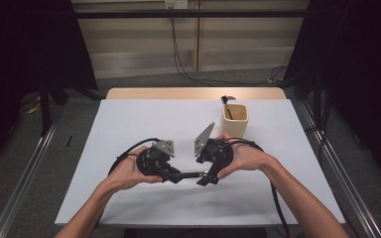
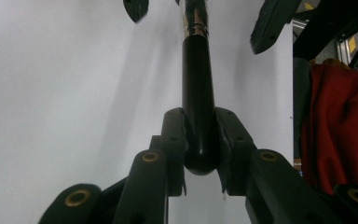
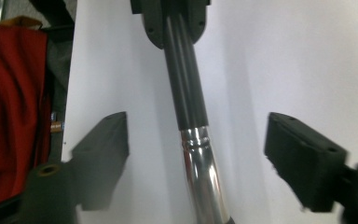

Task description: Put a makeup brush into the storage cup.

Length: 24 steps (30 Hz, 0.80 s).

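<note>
A utensil point(image 1: 191, 174) with a black handle point(image 2: 198, 84) and a shiny metal shaft point(image 3: 203, 177) hangs level just above the white table point(image 1: 129, 124), between my two grippers. My left gripper point(image 1: 176, 176) is shut on the rounded end of the handle, its pads point(image 2: 175, 126) pressing both sides. My right gripper point(image 1: 204, 177) faces it from the right. In the right gripper view my right gripper point(image 3: 203, 154) has its jaws wide apart, with the shaft running between them and touching neither pad. The utensil's working end is hidden below the right gripper view's frame.
A tan cup point(image 1: 234, 120) stands at the table's back right with a dark-handled tool point(image 1: 226, 101) sticking out of it. Metal rails run along both sides of the table. A red cloth point(image 2: 340, 126) lies off the near edge.
</note>
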Motion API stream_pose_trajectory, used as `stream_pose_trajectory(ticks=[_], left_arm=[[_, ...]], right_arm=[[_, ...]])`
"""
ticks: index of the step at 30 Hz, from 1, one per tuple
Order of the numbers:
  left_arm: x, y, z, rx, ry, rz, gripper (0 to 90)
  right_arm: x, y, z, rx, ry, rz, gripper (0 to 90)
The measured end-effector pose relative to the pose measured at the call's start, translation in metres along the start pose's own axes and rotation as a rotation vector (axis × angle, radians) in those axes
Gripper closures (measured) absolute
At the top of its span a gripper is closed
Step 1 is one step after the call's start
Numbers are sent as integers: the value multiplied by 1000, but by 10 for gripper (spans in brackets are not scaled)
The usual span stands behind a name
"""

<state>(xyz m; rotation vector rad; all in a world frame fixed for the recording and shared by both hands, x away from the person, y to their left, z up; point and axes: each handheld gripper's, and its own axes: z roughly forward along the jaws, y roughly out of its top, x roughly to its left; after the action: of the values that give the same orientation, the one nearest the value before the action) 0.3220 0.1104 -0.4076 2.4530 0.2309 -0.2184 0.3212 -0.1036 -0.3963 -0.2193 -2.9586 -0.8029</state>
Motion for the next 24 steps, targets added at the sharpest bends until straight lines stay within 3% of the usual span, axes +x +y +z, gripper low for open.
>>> stream_pose_trajectory(ticks=[8, 24], left_arm=[[2, -8, -6, -20, 16, -20, 749], [2, -25, -19, -78, 46, -61, 750]], right_arm=[[-3, -11, -7, -68, -51, 49, 54], [-4, -41, -25, -154, -106, 109, 40]])
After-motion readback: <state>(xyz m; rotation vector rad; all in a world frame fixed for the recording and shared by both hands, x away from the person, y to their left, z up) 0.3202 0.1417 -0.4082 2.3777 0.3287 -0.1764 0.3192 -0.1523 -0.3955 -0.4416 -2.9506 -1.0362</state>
